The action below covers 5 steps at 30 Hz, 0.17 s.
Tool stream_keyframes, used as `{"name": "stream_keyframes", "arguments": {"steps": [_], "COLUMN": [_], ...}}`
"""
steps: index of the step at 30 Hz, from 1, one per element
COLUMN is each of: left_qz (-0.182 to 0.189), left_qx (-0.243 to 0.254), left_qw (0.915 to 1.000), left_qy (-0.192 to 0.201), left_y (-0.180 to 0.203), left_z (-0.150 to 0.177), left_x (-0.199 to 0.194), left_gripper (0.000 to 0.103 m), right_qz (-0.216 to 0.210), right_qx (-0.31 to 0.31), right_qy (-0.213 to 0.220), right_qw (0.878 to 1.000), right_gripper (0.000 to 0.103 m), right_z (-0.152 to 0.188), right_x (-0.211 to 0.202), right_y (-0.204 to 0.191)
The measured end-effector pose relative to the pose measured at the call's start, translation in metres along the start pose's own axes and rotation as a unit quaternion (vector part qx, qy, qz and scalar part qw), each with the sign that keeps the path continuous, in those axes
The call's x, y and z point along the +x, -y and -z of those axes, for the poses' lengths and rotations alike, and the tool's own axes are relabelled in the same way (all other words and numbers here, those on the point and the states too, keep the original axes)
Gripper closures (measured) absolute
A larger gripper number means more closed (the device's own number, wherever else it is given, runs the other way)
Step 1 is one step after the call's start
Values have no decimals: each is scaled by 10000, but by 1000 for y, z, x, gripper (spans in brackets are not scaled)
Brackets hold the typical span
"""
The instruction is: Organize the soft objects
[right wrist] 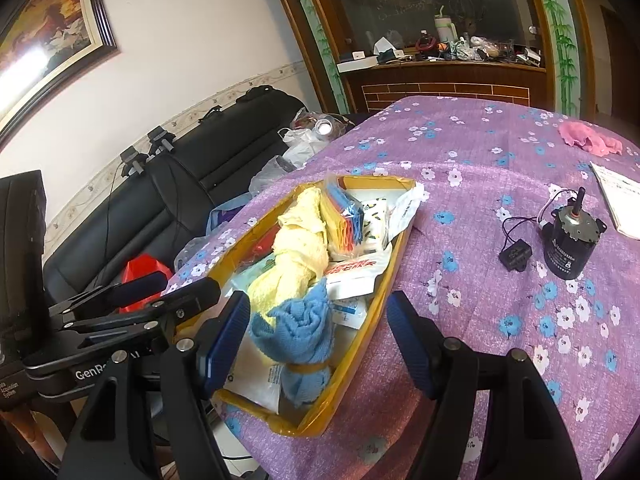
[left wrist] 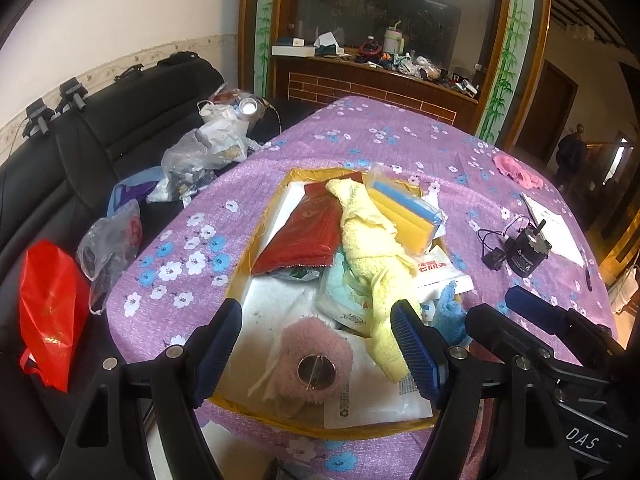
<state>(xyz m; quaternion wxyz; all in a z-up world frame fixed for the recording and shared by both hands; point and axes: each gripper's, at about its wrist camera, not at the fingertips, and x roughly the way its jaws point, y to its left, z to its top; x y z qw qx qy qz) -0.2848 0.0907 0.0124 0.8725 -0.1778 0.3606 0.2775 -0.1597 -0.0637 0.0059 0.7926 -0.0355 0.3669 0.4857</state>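
A yellow-rimmed box (left wrist: 320, 432) (right wrist: 382, 292) on the purple flowered tablecloth holds soft things. In it lie a long yellow towel (left wrist: 372, 248) (right wrist: 296, 256), a rolled blue cloth (right wrist: 306, 336) (left wrist: 450, 316), a pink fluffy pad (left wrist: 316, 360) with a metal disc, a sponge pack (left wrist: 404, 208) (right wrist: 344, 216) and a red packet (left wrist: 304, 232). My left gripper (left wrist: 316, 344) (right wrist: 190, 282) hangs open above the pink pad. My right gripper (right wrist: 318, 340) (left wrist: 491, 305) is open over the blue cloth, its pads clear of it. A pink cloth (left wrist: 516, 170) (right wrist: 588, 138) lies far right on the table.
A black motor with wires (left wrist: 526, 254) (right wrist: 568, 240) and papers (right wrist: 618, 200) lie right of the box. A black sofa (left wrist: 60, 184) to the left carries plastic bags (left wrist: 204, 152) and a red bag (left wrist: 52, 316). A cluttered wooden cabinet (left wrist: 380, 76) stands behind.
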Motion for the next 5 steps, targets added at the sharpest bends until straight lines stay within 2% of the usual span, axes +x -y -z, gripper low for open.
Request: {"name": "stream_keyframes", "arguments": {"steps": [5], "left_qz": [-3], "left_qx": [3], "left_qw": [10000], "left_qy": [41], "left_y": [2], "left_z": [0], "left_x": [2], "left_gripper": [23], "right_qz": [20], "right_qx": [66], "right_qy": [-18], "right_qw": [10000], "right_gripper": [33], "right_z": [3], "right_x": [1], "right_y": [2]}}
